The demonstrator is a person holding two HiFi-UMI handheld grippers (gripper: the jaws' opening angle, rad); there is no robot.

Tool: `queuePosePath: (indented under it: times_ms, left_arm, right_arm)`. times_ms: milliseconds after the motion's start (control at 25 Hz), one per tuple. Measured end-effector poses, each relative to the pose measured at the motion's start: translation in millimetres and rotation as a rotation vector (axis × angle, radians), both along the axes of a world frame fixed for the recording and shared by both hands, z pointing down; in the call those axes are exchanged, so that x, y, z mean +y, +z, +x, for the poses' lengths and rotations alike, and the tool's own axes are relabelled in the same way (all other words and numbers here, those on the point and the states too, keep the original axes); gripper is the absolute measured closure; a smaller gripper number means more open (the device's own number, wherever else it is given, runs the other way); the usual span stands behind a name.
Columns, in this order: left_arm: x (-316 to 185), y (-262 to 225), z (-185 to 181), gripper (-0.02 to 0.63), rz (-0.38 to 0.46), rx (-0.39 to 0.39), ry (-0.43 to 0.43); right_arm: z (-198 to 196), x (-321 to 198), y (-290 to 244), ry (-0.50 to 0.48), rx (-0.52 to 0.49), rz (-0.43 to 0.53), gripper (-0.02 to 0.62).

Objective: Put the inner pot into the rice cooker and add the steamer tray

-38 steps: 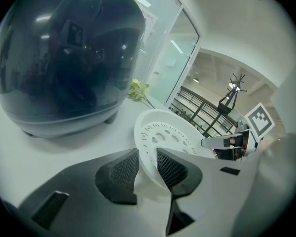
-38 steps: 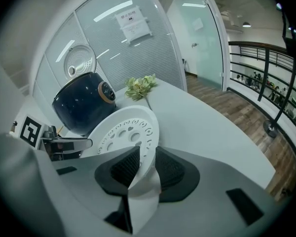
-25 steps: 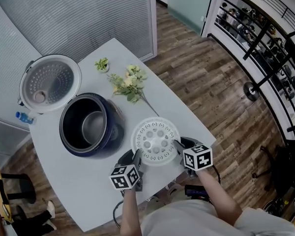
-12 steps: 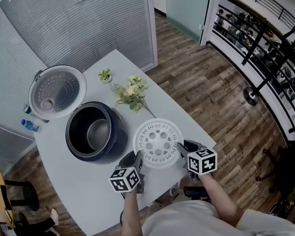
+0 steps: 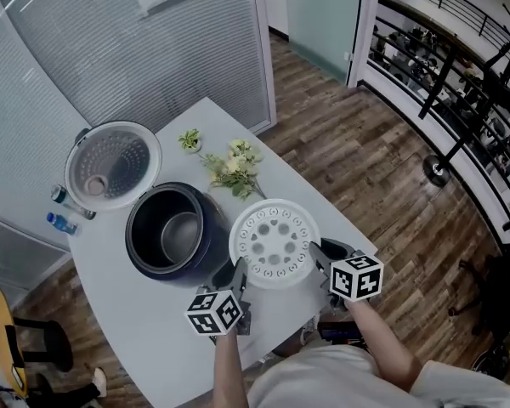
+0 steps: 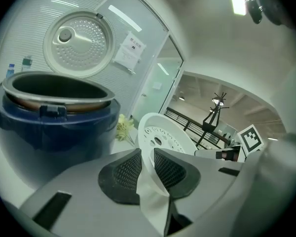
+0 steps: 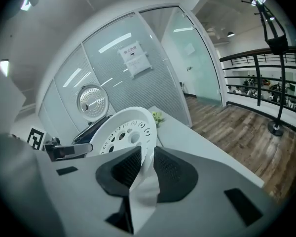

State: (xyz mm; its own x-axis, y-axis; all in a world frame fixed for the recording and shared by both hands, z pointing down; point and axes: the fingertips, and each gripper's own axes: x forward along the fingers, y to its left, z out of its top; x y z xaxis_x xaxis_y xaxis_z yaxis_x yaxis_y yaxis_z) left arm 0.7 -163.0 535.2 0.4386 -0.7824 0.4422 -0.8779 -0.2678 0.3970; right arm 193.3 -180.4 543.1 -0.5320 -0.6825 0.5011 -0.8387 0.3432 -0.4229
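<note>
Gripping the tray (image 5: 274, 243) from two sides, we hold it between us, its perforated white disc facing up. Our left gripper (image 5: 236, 272) has the near-left rim between its jaws, and our right gripper (image 5: 316, 253) has the near-right rim between its own. In both gripper views the dark ribbed pads sit on either face of the thin rim. Both pairs of jaws are closing on it, so each set of fingers is clamped on the tray and nothing else.

The tray appears raised off the table (image 5: 153, 338), with its shadow falling on the tabletop beneath. From the head view its left edge overlaps the right side of the cooker (image 5: 144, 253).

The dark blue cooker stands on the table to the tray's left. The pot (image 5: 183, 236) is seated inside it, its metal floor showing. The lid (image 5: 112, 164) is swung open and stands up behind the cooker, its dotted inner face turned toward us.

Beyond the tray, a spray of flowers (image 5: 234, 167) lies on the table, and a small green sprig (image 5: 189, 139) lies just past it. Two bottles (image 5: 61, 222) show past the table's far-left edge.
</note>
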Motion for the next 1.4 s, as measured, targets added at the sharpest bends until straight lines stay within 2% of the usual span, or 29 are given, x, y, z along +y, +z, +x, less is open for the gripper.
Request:
queuePosePath:
  times_ms: [760,1080,1400]
  left_arm:
    - [10,-82,-53,0.543,0.145,0.054,-0.116]
    - [19,-107,-78,0.543,0.188,0.063,-0.191]
    - [26,-129,-106,0.543,0.227,0.037,-0.278]
  right_arm:
    - [-52,-10,-72,-0.049,-0.152,0.113,0.518]
    - [-79,-19,-102,-0.121,-0.202,0.163,0.523]
    - [-114,-33,-124,-0.211,-0.254,0.196,0.526]
